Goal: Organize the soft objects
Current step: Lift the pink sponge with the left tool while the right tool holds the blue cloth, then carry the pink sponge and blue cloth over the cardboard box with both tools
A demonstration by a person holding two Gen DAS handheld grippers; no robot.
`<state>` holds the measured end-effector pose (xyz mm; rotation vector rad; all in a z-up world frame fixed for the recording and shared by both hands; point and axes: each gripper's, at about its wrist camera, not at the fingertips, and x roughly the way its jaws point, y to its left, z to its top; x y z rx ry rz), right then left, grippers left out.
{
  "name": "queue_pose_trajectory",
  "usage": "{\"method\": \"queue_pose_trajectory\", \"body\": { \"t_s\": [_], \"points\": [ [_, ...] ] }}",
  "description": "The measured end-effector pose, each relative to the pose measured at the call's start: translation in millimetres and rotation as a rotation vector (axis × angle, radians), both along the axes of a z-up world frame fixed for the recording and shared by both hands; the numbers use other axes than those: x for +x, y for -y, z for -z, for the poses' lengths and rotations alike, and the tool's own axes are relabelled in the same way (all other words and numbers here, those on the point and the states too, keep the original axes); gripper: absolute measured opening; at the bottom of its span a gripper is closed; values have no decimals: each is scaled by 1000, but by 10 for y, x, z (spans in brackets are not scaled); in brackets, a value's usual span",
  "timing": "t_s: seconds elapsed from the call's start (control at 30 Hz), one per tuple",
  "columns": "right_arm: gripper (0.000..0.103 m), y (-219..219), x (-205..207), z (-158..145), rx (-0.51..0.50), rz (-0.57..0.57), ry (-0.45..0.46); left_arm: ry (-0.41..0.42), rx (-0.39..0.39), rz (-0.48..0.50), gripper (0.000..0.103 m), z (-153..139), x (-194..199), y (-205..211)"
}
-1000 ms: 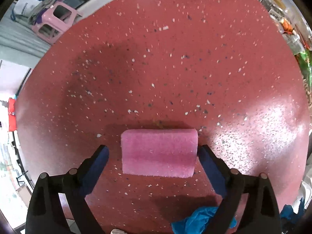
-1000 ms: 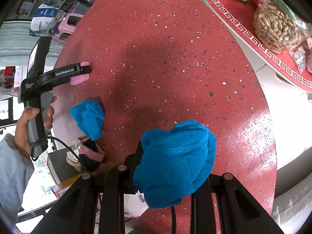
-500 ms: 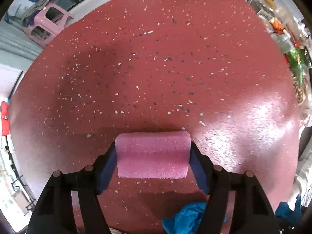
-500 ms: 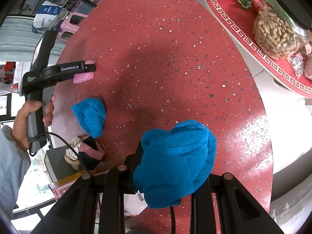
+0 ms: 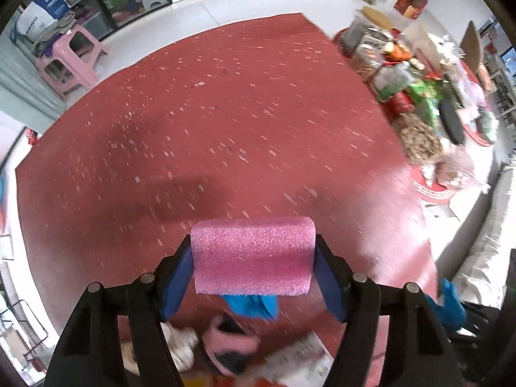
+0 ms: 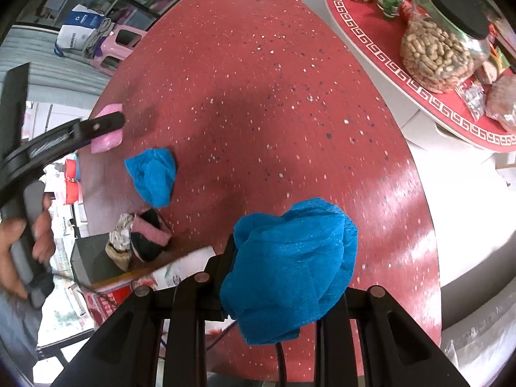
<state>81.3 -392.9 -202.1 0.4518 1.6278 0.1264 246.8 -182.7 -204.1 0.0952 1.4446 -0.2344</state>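
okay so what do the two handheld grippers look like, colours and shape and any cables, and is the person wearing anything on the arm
The left gripper has black, slotted plastic arms with silver pivot pins and blue pads on its fingers. The right gripper has the same black frame and silver pins; a black cable runs down between its arms. In the right wrist view the left one has a black pistol-style handle. A light grey sleeve shows.

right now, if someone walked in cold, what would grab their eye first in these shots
Probably the pink foam block clamped between the left gripper's blue pads, lifted above the speckled red table. Next, the crumpled blue cloth bunched in the right gripper, with a smaller blue cloth lying on the table's left side.
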Motion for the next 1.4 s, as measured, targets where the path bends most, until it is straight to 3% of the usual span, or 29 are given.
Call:
{"method": "queue_pose_trajectory", "body": {
  "t_s": [0.4, 0.67, 0.93, 1.17, 1.4],
  "points": [
    [26, -148, -588, -185, -32, 32, -5, 7, -106, 114, 73, -522, -1301, 200],
    [26, -308, -1060, -271, -72, 48, -20, -3, -165, 166, 73, -643, -1975, 195],
    [26, -598, -1484, -401, -86, 33, -22, -11, -179, 190, 73, -698, -2604, -69],
    [26, -1058, -1702, -505, -76, -45, -6, 2, -193, 134, 73, -753, -3016, -519],
    [26, -1614, -1761, -619, -66, -188, 25, 70, -188, -8, 73, -913, -3227, -1148]
  ]
}}
